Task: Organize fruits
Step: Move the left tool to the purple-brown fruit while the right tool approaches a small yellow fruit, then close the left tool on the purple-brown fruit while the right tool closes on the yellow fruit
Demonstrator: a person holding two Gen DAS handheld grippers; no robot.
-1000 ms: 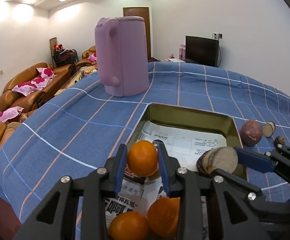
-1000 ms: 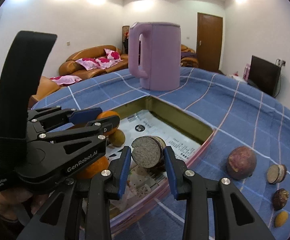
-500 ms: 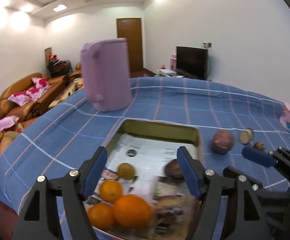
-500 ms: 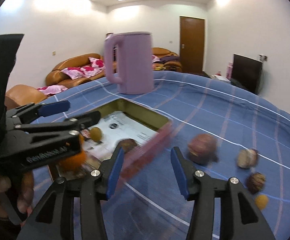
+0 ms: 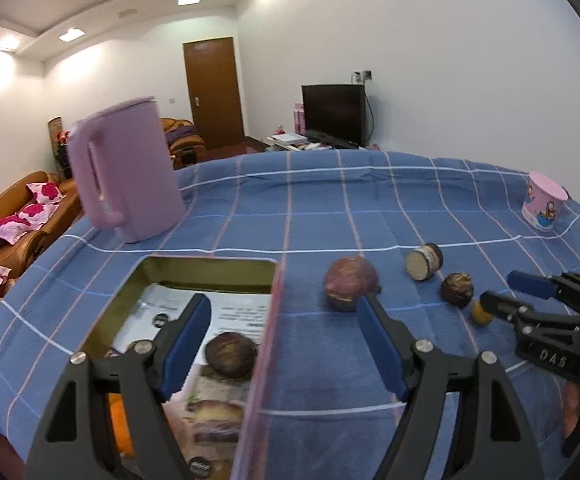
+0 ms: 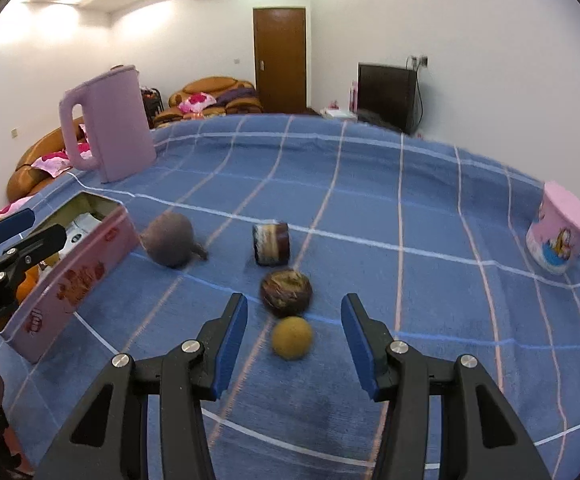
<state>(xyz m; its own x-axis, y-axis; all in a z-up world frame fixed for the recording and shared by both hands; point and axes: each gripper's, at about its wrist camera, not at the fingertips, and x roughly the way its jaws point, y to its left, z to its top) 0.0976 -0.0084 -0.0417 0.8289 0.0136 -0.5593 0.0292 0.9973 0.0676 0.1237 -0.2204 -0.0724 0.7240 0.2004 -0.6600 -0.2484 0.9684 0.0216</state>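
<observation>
Change since 1.0 s ago: both grippers have let go. The left gripper (image 5: 283, 340), which clamped an orange, now stands wide and empty, straddling the right wall of the pink tin (image 5: 267, 320). The right gripper (image 6: 294, 344), which clamped a cut fruit piece, is likewise wide and empty. A dark round fruit (image 5: 230, 354) lies in the tin on the printed paper lining; an orange (image 5: 119, 420) shows only as a sliver behind the left finger.

Reading: two deposits done, so the tin is filling. The right gripper is now lined up on the loose group.

Left to right on the cloth, right wrist view: large purple fruit (image 6: 169, 240) just beside the tin wall; cut half (image 6: 270, 243); dark wrinkled fruit (image 6: 285, 293); small yellow fruit (image 6: 292, 337), between the open fingers, not touched. Likely next pick: the yellow one.

Surface: blue checked tablecloth (image 6: 370, 200), soft; round fruit may roll. Lilac kettle (image 6: 105, 128) far left, pink cup (image 6: 558, 240) far right.

Room: sofas with pink cushions at left, brown door (image 6: 279, 58), dark TV (image 6: 386, 96), ceiling lights on.
</observation>
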